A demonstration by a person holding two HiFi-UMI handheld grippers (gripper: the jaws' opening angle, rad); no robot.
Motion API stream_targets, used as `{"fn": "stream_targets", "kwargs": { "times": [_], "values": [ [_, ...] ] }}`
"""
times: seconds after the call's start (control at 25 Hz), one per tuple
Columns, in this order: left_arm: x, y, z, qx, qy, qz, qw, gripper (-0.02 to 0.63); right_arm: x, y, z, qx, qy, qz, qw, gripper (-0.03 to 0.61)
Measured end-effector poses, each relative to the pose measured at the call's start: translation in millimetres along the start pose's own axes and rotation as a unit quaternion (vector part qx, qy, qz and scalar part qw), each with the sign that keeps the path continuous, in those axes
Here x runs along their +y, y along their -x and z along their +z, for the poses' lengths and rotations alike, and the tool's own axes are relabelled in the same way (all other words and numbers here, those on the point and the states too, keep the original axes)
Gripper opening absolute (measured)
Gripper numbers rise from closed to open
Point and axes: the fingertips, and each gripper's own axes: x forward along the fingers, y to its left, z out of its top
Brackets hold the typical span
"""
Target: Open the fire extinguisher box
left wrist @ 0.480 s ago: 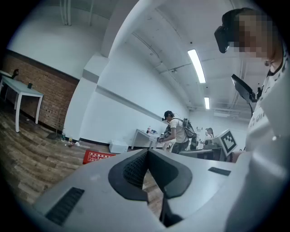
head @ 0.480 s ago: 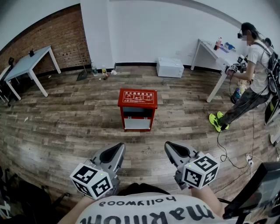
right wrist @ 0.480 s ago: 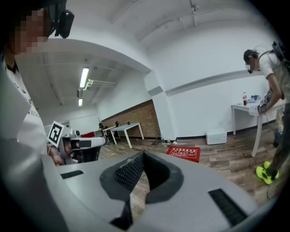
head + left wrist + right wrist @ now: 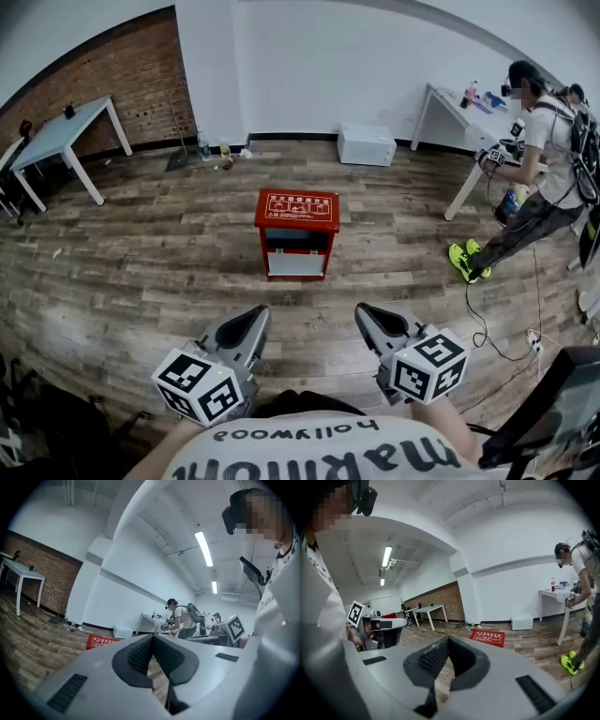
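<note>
Though too small to read, shows white lettering on shut lid of red metal fire extinguisher box (image 4: 296,234); contents hidden. Holds left gripper (image 4: 253,321) and right gripper (image 4: 367,317) clenched, empty.
</note>
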Motion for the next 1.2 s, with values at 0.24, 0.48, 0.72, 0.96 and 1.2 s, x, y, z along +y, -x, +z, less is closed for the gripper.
{"fn": "stream_targets", "kwargs": {
  "times": [0.24,0.48,0.72,0.96,1.2],
  "values": [
    [1.3,1.8,1.7,-0.002,0.002,0.001,1.0000,0.002,1.1,-0.1,0.8,0.003,0.007,-0.002,1.000,0.009],
    [9.1,2.4,4.8,-0.004,0.001,-0.002,1.0000,0.002,3.1,-5.9,6.9,-0.012,-0.003,-0.001,1.000,0.009],
    [26.1,7.2,10.3,-0.007,-0.009,-0.006,0.9999,0.002,10.2,-19.5,15.7,-0.040,-0.033,0.010,0.999,0.011],
    [46.0,10.0,7.2,0.004,-0.031,-0.006,0.9995,0.002,16.9,-32.9,23.0,-0.069,-0.059,0.012,0.996,0.011],
    [59.5,1.6,-1.0,0.017,-0.021,-0.011,0.9996,0.002,5.0,-45.9,15.5,-0.038,-0.034,-0.009,0.999,0.011]
  ]
}}
